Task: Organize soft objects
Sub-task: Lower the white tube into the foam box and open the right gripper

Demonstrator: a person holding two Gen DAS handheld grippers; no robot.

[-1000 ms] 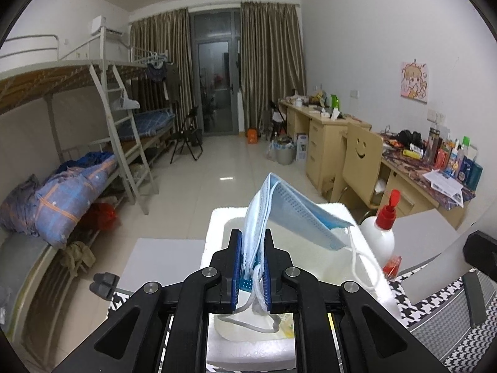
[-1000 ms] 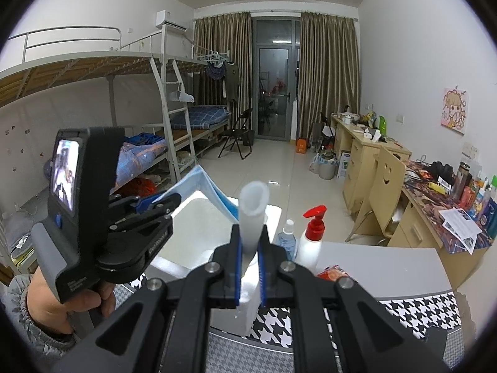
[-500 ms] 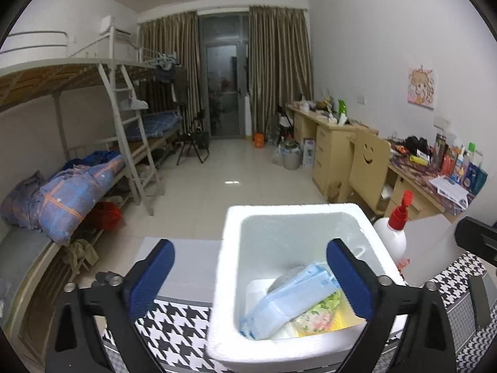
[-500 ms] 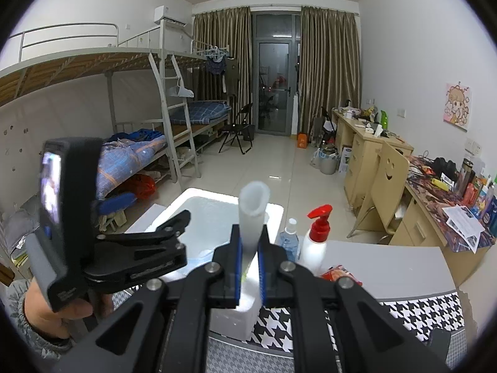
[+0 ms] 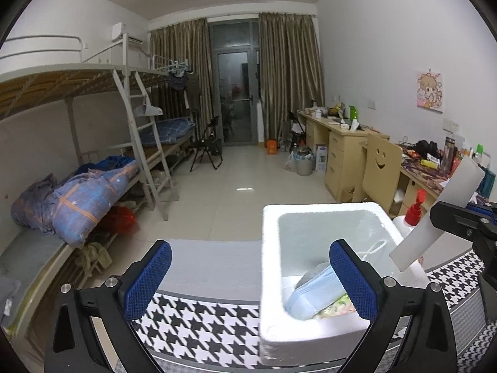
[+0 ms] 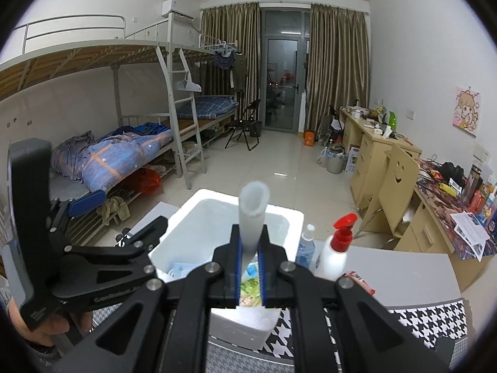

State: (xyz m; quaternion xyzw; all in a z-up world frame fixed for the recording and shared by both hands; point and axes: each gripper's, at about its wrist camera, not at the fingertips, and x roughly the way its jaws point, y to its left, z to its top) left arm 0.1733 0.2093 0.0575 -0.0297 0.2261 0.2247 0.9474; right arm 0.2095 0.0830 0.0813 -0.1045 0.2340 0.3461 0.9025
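Note:
A white foam box (image 5: 326, 214) stands on the houndstooth table cloth; it also shows in the right wrist view (image 6: 217, 205). A light blue face mask (image 5: 313, 295) lies inside it on a green-yellow packet (image 5: 337, 307). My left gripper (image 5: 251, 276) is open and empty, just left of and over the box's near left corner; it shows in the right wrist view (image 6: 102, 217). My right gripper (image 6: 251, 255) is shut on a white soft foam tube (image 6: 252, 214), held upright over the box's near edge; the tube also shows at the right of the left wrist view (image 5: 435, 217).
A white pump bottle with a red top (image 6: 337, 248) and a small clear bottle (image 6: 306, 245) stand right of the box, with a red packet (image 6: 360, 283) beside them. A grey sheet (image 5: 205, 267) lies on the table. Bunk beds, desks and a chair stand behind.
My left gripper opened and dropped the blue mask into the foam box, then shifted left. My right gripper kept hold of the white tube and moved closer over the box.

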